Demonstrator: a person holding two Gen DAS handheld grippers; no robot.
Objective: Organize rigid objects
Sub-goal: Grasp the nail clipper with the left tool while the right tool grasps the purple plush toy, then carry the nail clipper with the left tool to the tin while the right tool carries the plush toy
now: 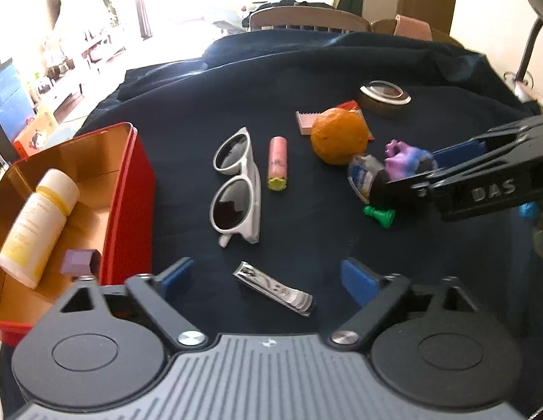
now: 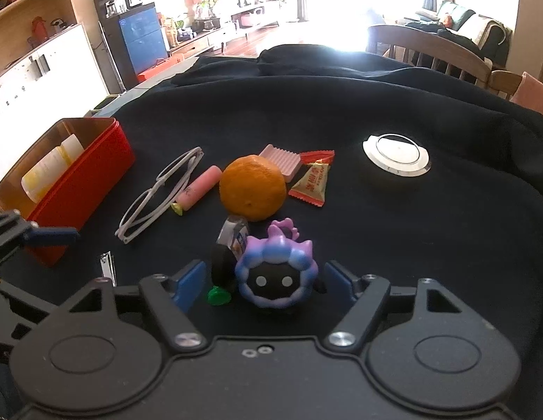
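My right gripper (image 2: pixel 264 285) is open, its blue pads on either side of a purple-and-blue toy figure (image 2: pixel 276 273) on the dark cloth; it also shows in the left wrist view (image 1: pixel 406 162). A small bottle with a black cap (image 2: pixel 233 241) and a green pawn (image 2: pixel 219 295) lie just left of the toy. My left gripper (image 1: pixel 268 280) is open and empty over a silver nail clipper (image 1: pixel 275 288). A red tin (image 1: pixel 126 189) at the left holds a white-and-yellow bottle (image 1: pixel 37 224) and a purple cube (image 1: pixel 79 260).
On the dark cloth (image 1: pixel 306 70) lie white sunglasses (image 1: pixel 236 185), a pink tube (image 1: pixel 278 162), an orange (image 1: pixel 338 136), a pink ridged piece (image 2: pixel 282 159), a candy wrapper (image 2: pixel 311 183) and a round white-rimmed disc (image 2: pixel 395 155). Chairs (image 2: pixel 429 49) stand behind the table.
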